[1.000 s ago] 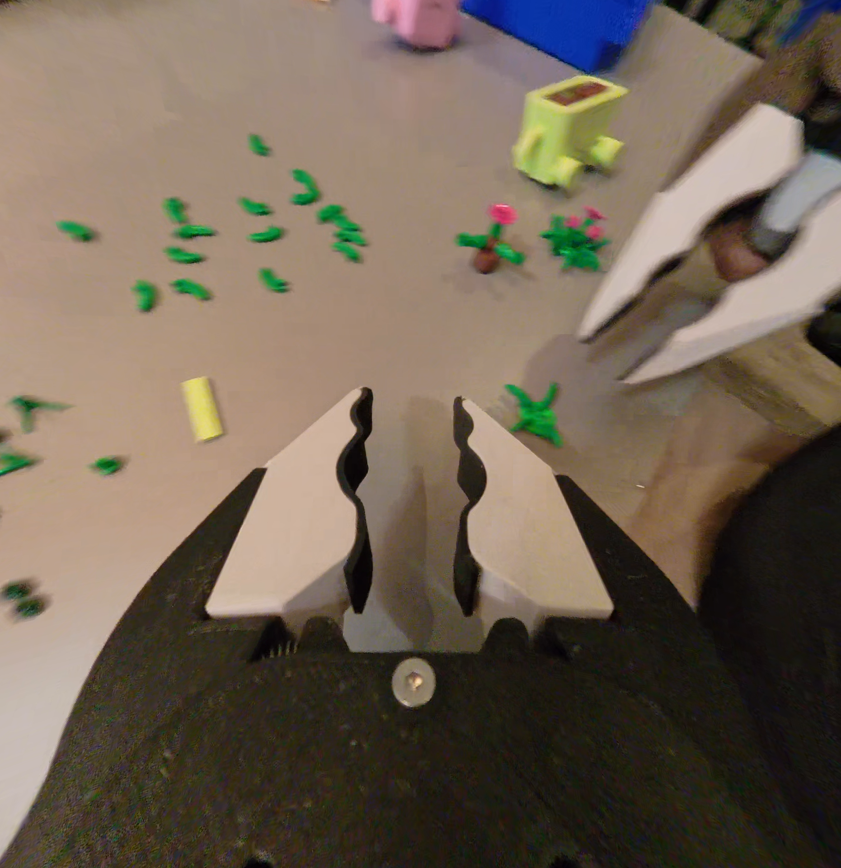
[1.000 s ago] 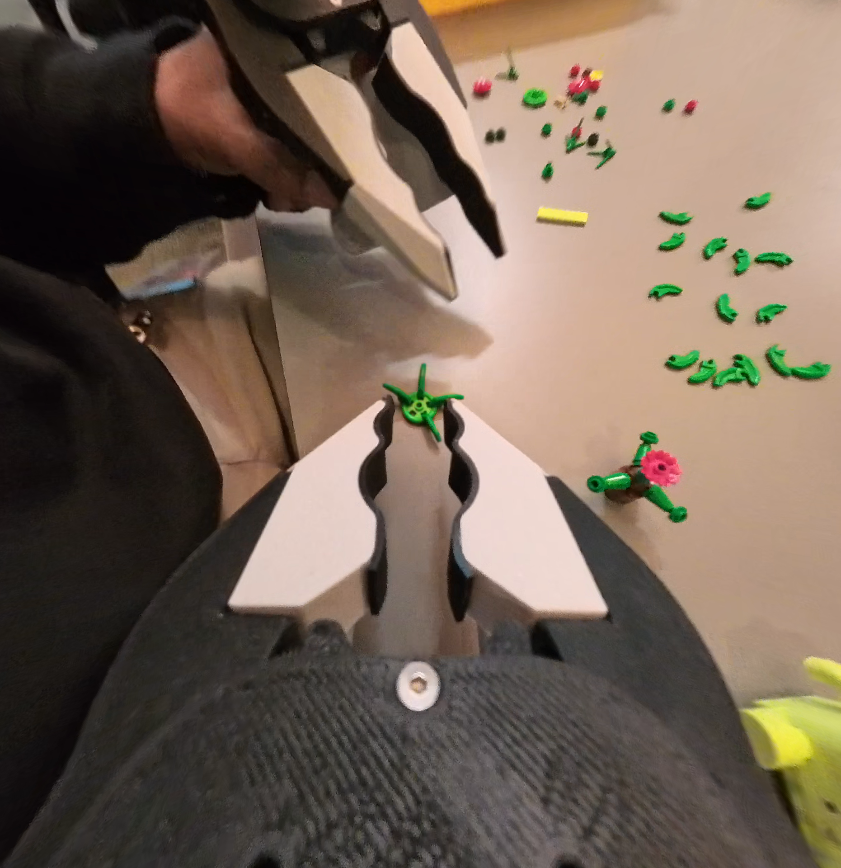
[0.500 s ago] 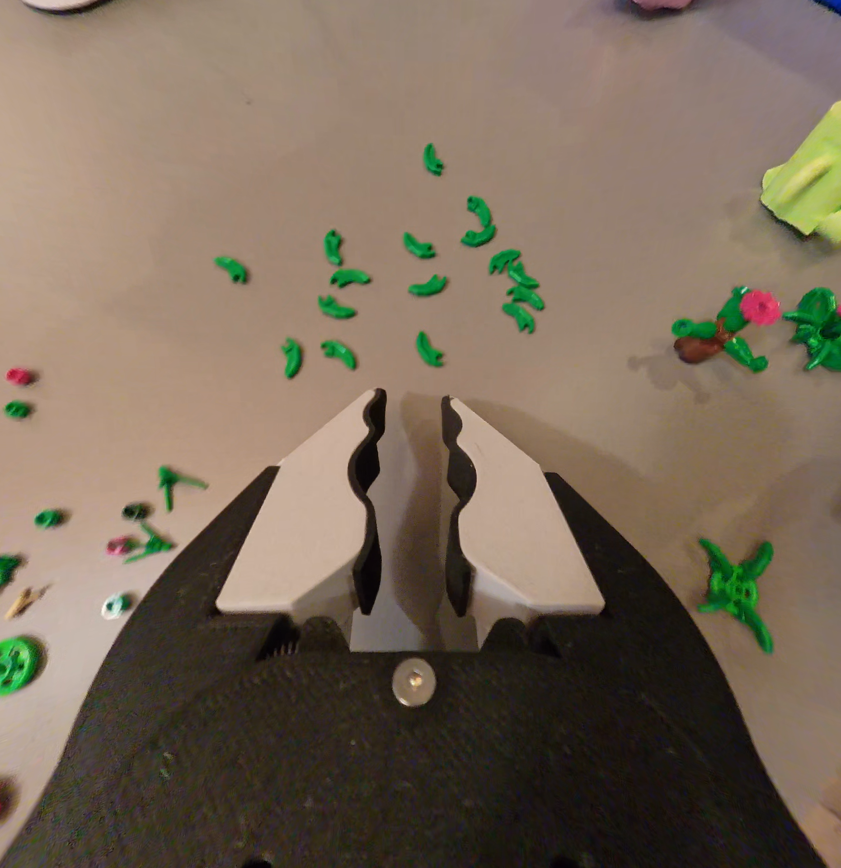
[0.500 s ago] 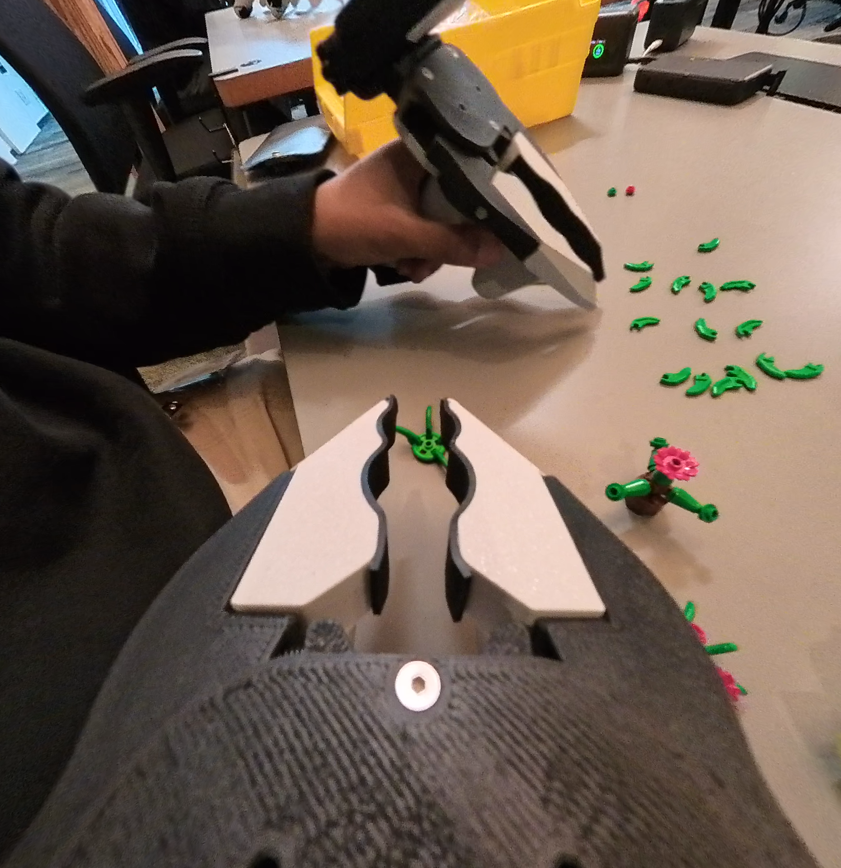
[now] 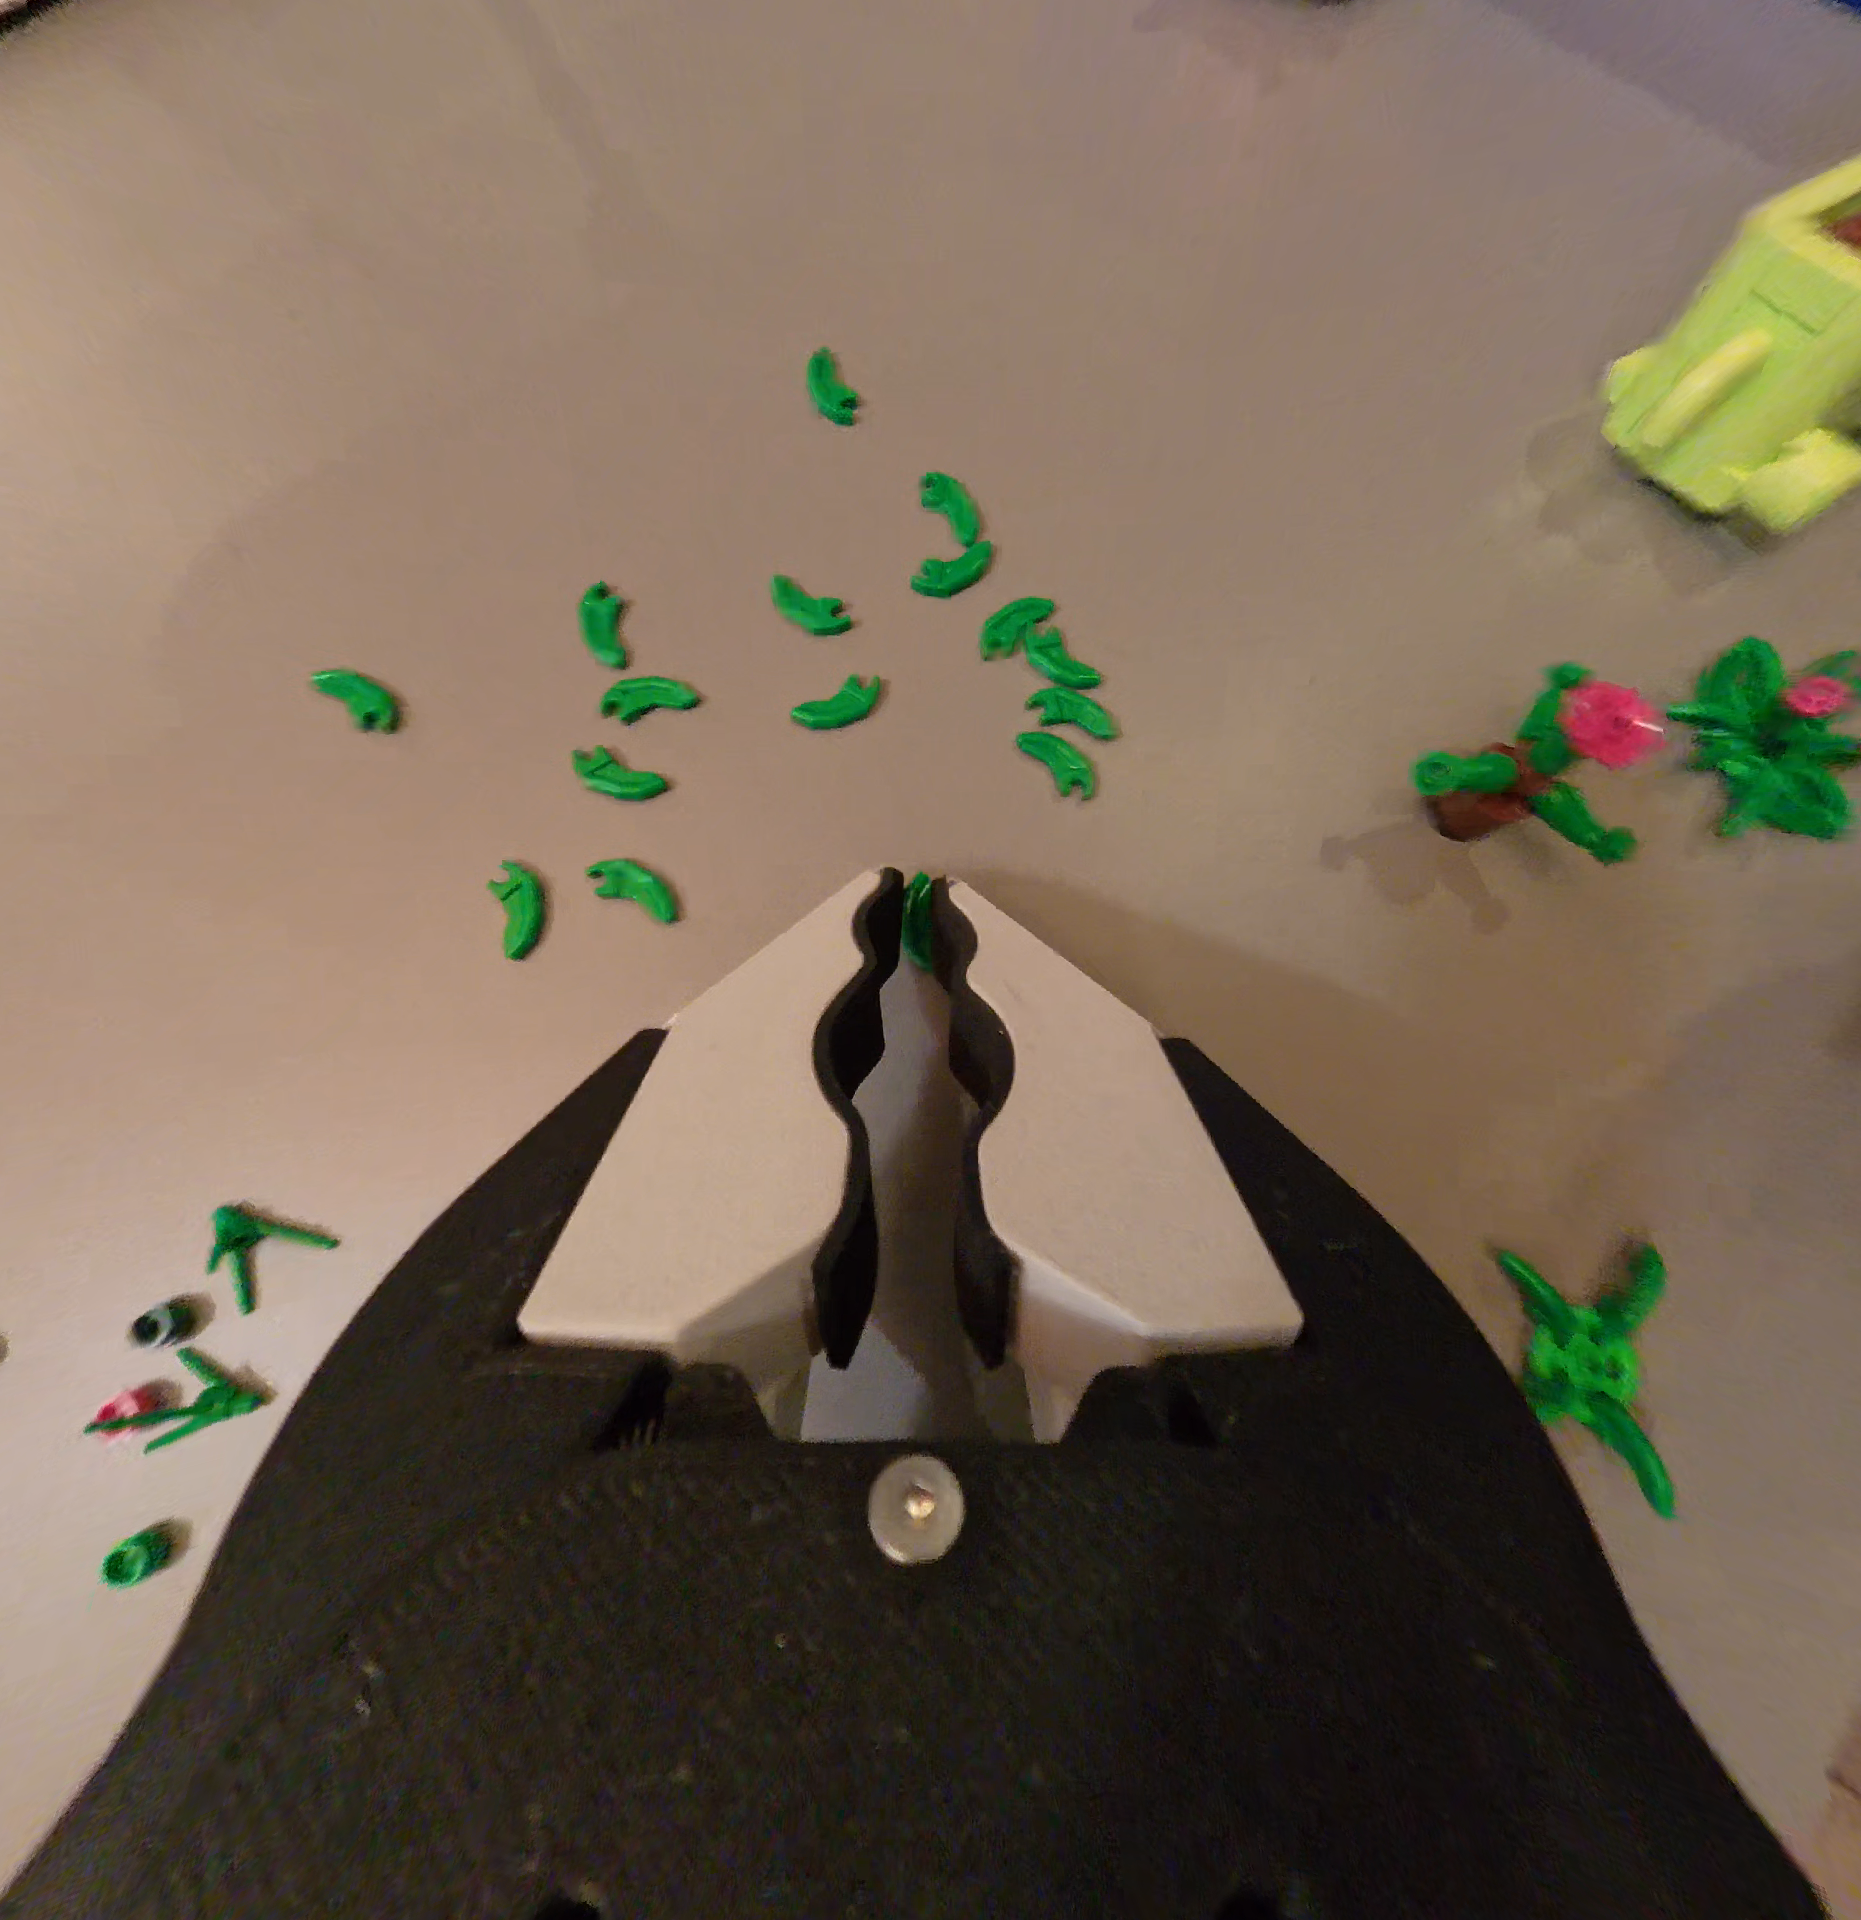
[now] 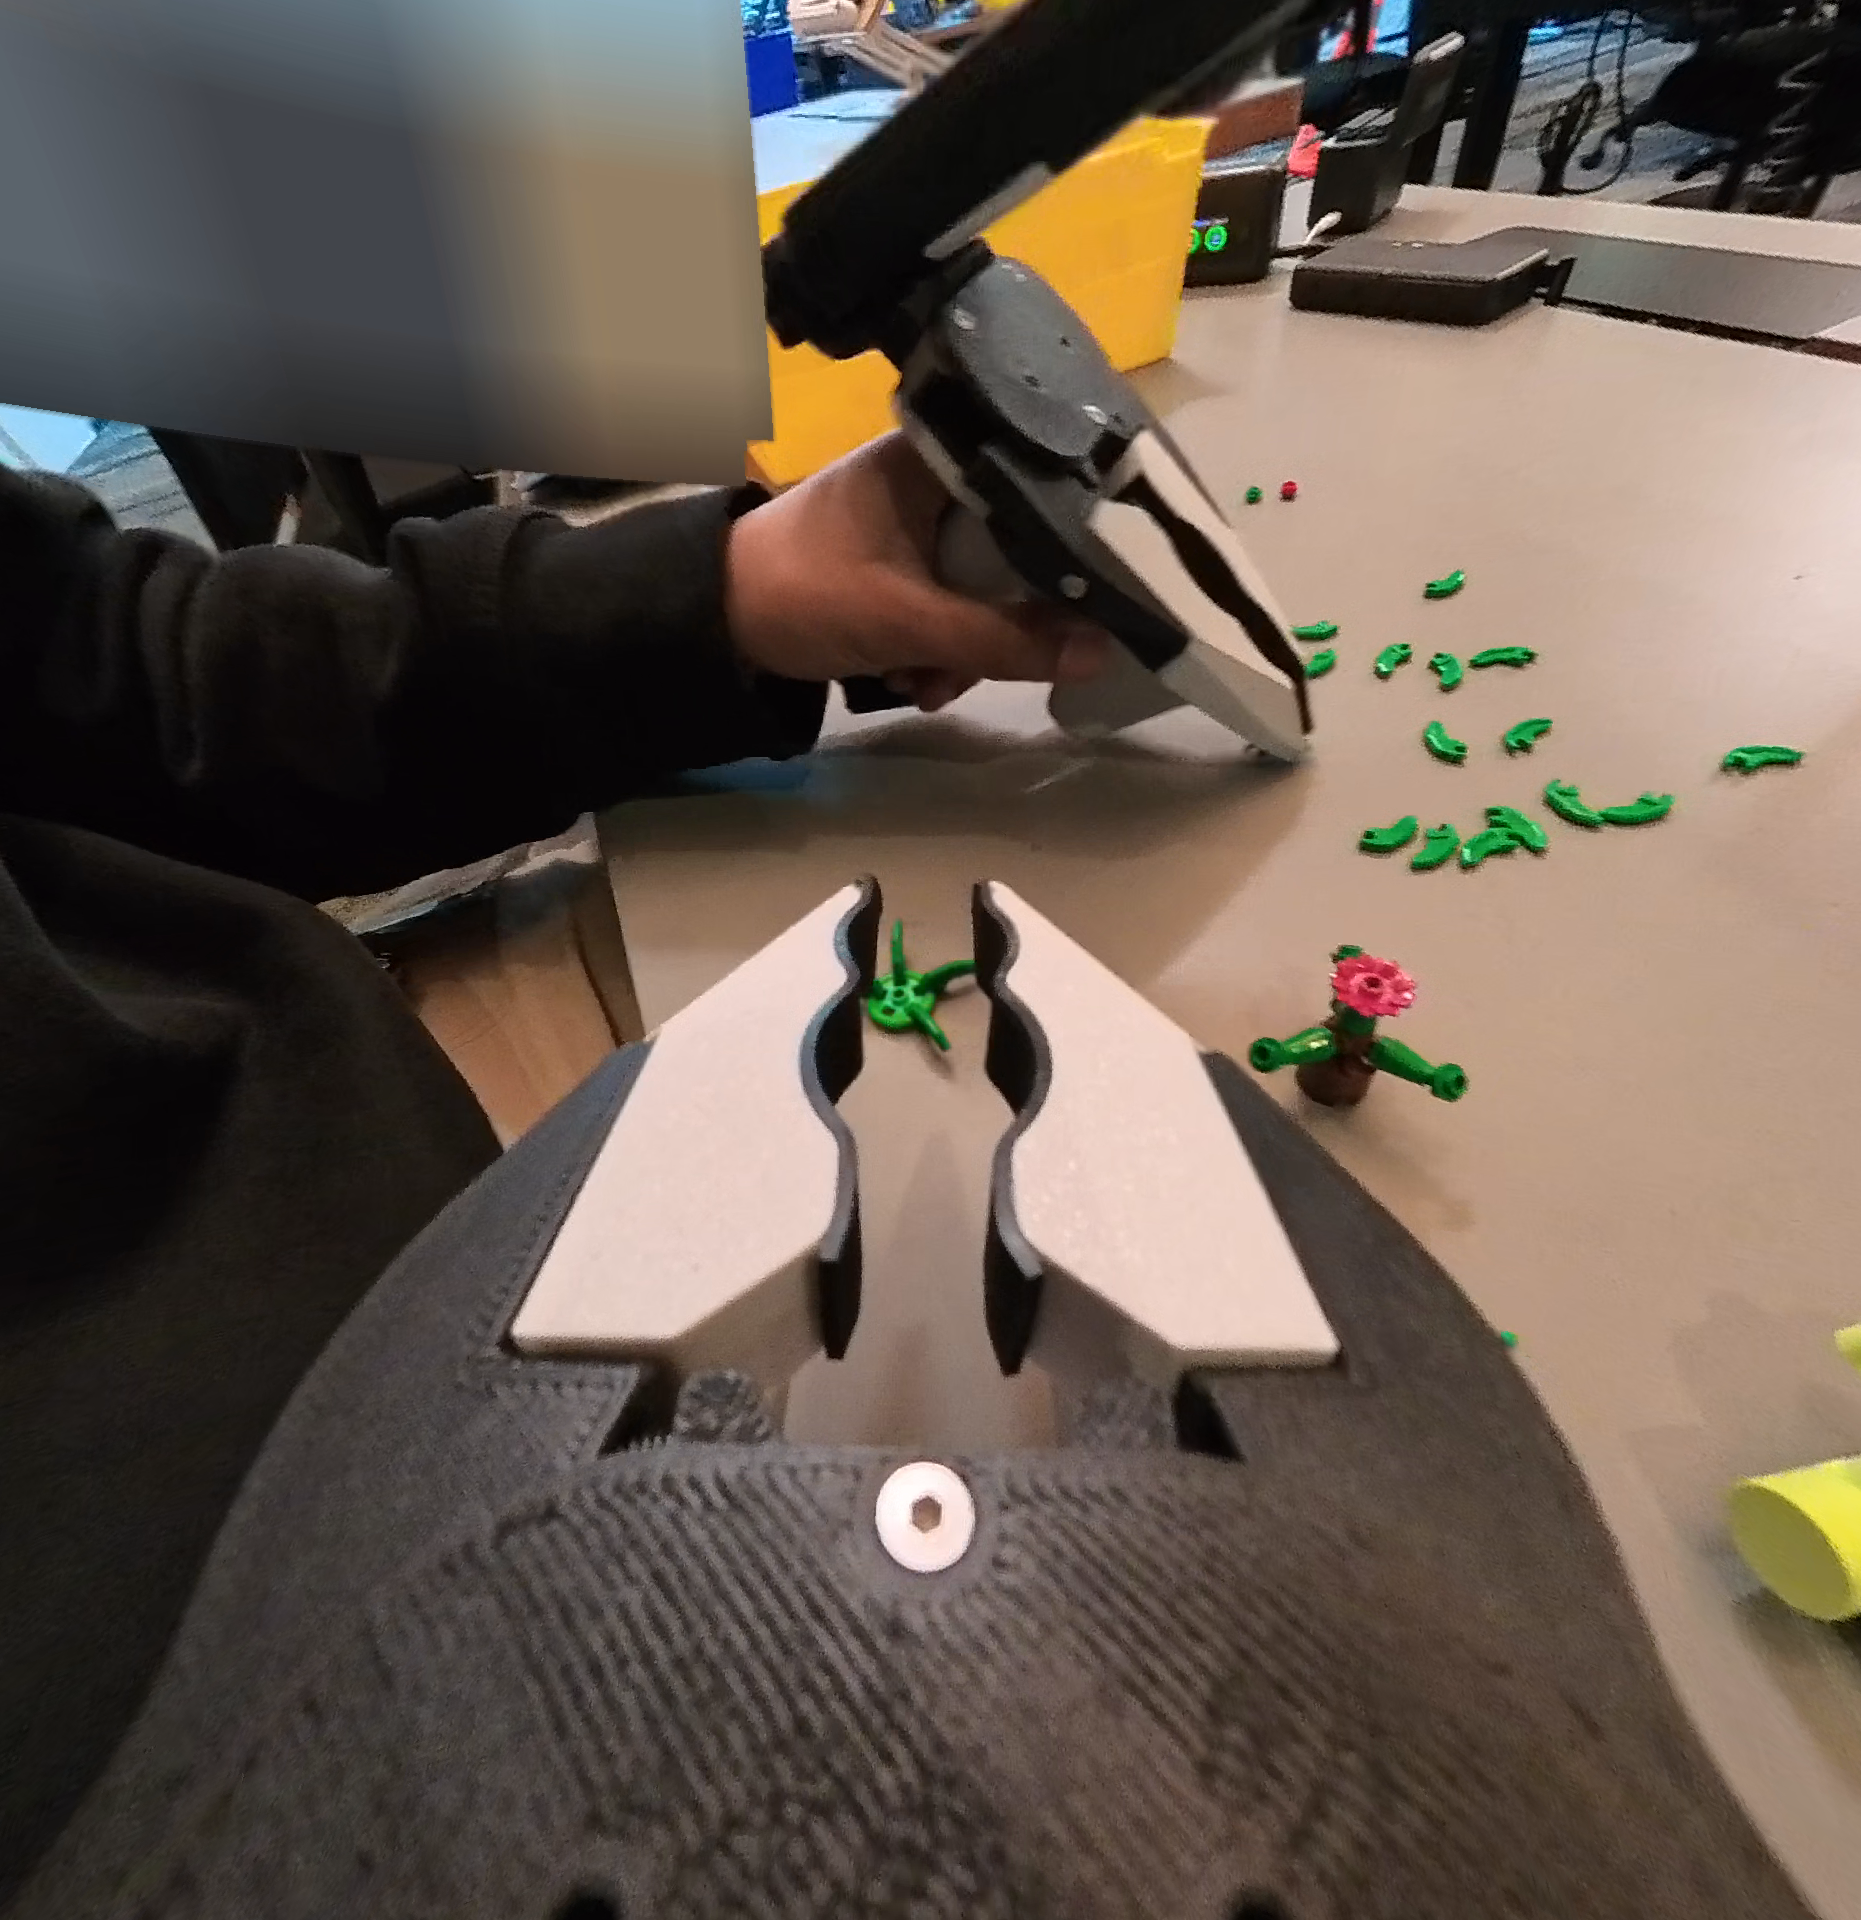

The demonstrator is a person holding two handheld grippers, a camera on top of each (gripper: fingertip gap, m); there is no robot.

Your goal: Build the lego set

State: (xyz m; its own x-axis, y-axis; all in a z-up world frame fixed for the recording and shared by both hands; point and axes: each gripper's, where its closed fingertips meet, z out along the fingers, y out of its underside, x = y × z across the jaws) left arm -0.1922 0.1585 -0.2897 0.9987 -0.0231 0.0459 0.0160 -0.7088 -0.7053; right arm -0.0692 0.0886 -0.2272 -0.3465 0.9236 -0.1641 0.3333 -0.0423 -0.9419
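Note:
My left gripper [image 5: 915, 883] is shut on a small green curved leaf piece [image 5: 918, 923], tips down at the table. It shows in the right wrist view [image 6: 1295, 732] held by a hand, tips touching the table. Several more green leaf pieces [image 5: 832, 707] lie scattered just beyond it. My right gripper [image 6: 924, 896] is open and empty, just above a green star-shaped stem piece [image 6: 905, 995], which also shows in the left wrist view [image 5: 1586, 1361]. A small brown-based plant with a pink flower [image 6: 1357, 1034] stands to the right.
A lime green pot model [image 5: 1778, 384] sits at the far right, next to a leafy cluster with pink flowers [image 5: 1778, 748]. Small green and pink bits [image 5: 193, 1403] lie at the left. A yellow bin [image 6: 1092, 260] and black devices [image 6: 1425, 275] stand at the table's back. Left tips to right tips: about 15 cm.
My left gripper has swung left and forward to the leaf pieces and closed on one. My right gripper has tilted up over the star-shaped stem and stayed open.

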